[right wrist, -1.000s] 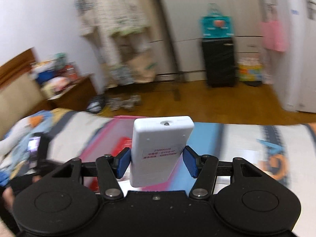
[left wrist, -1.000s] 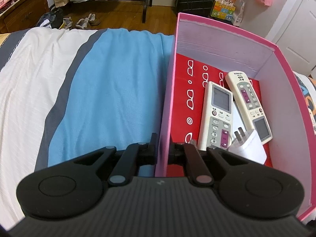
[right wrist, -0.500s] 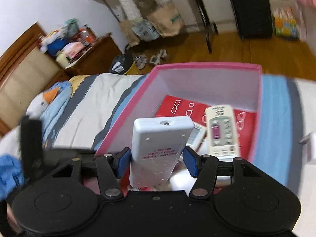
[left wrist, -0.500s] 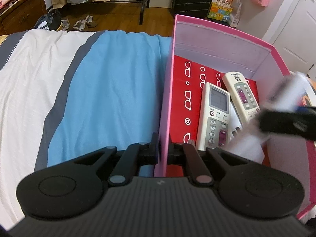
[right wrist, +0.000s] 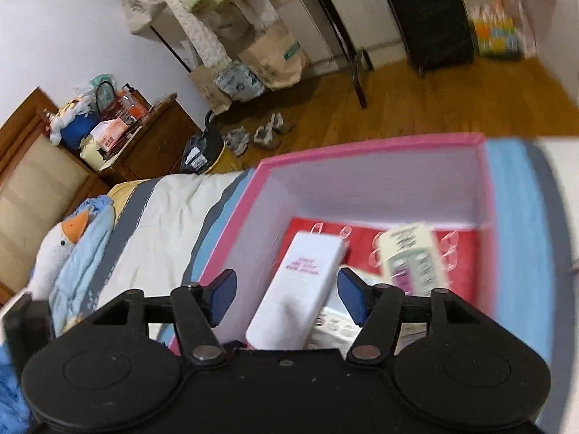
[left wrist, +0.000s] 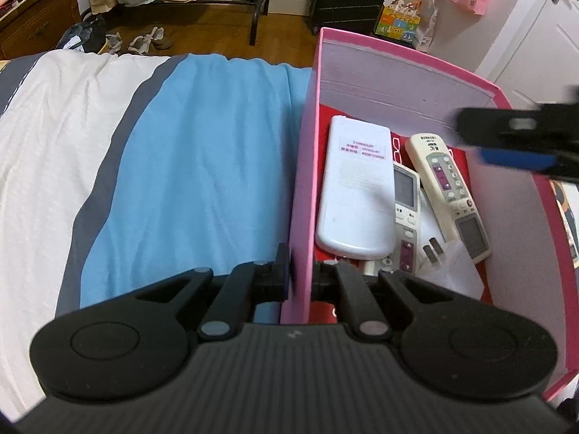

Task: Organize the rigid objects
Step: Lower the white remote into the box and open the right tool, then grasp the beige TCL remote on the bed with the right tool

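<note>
A: Lying face down in the pink box (left wrist: 303, 195), the white remote (left wrist: 356, 188) sits below and between your right gripper (right wrist: 286, 298)'s jaws, touching neither blue pad; those jaws are spread wide with nothing in them.

B: And your left gripper (left wrist: 300, 276)?

A: Its jaws are pinched narrow on the near left wall of the box, one finger outside over the bed (left wrist: 188, 152), one inside.

B: Count what you have in the box.

A: Three remotes: the white remote against the left wall, label side up; a grey-screened remote (left wrist: 406, 213) partly under its right edge; a cream remote (left wrist: 448, 191) angled further right. One white plug adapter (left wrist: 443, 258) lies near the bottom end of the cream remote. All rest on the red patterned lining (left wrist: 457, 153).

B: How are you holding the grippers?

A: Your left gripper is low at the box's near edge, pointing along the wall. Your right gripper hangs above the open box, tilted downward into it; in the left wrist view it shows as a blurred dark shape over the box's right rim.
</note>
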